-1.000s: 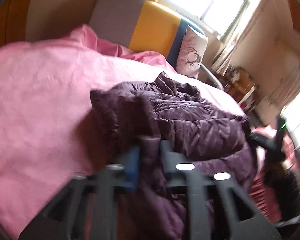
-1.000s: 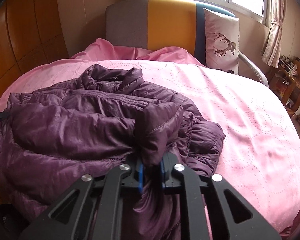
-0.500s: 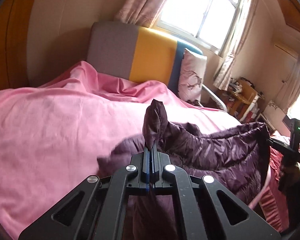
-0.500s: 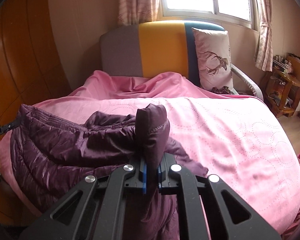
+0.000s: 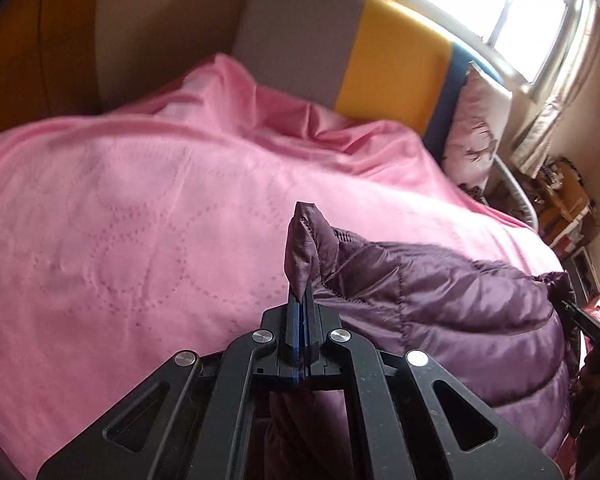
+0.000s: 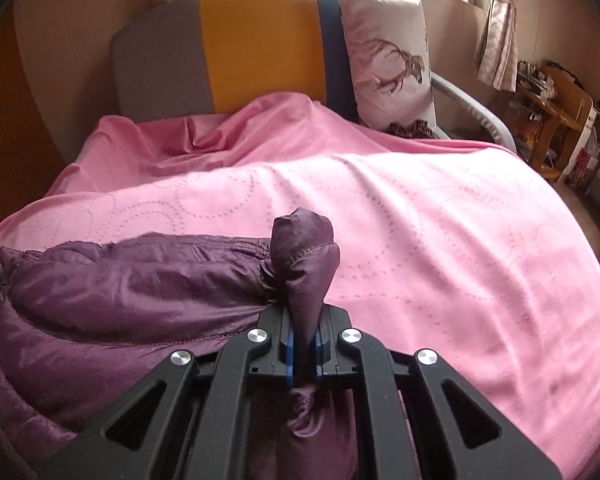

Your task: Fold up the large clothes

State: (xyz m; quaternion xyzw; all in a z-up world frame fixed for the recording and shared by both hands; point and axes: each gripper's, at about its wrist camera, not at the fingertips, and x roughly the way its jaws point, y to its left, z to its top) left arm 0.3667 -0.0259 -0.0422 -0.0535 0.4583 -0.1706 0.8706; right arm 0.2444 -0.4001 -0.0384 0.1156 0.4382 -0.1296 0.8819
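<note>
A dark purple quilted jacket [image 5: 440, 304] hangs stretched between my two grippers over the near edge of a bed. My left gripper [image 5: 300, 312] is shut on a thin pinch of the jacket's edge, which pokes up above the jaws. The jacket [image 6: 112, 292] spreads to the left in the right wrist view, where my right gripper [image 6: 304, 332] is shut on a thicker bunch of its fabric. The lower part of the jacket drops out of sight below both grippers.
A pink bedspread [image 6: 420, 220] covers the bed. Behind it stands a grey, yellow and blue headboard [image 6: 256, 40] with a deer-print pillow [image 6: 388, 60]. A wooden chair and cluttered shelves [image 6: 556, 96] stand at the right under a window. An orange wooden wall [image 5: 16, 60] lies at the left.
The jacket lay bunched on the bed a second ago; both grippers have pulled it toward the near edge and apart, so it now hangs stretched between them.
</note>
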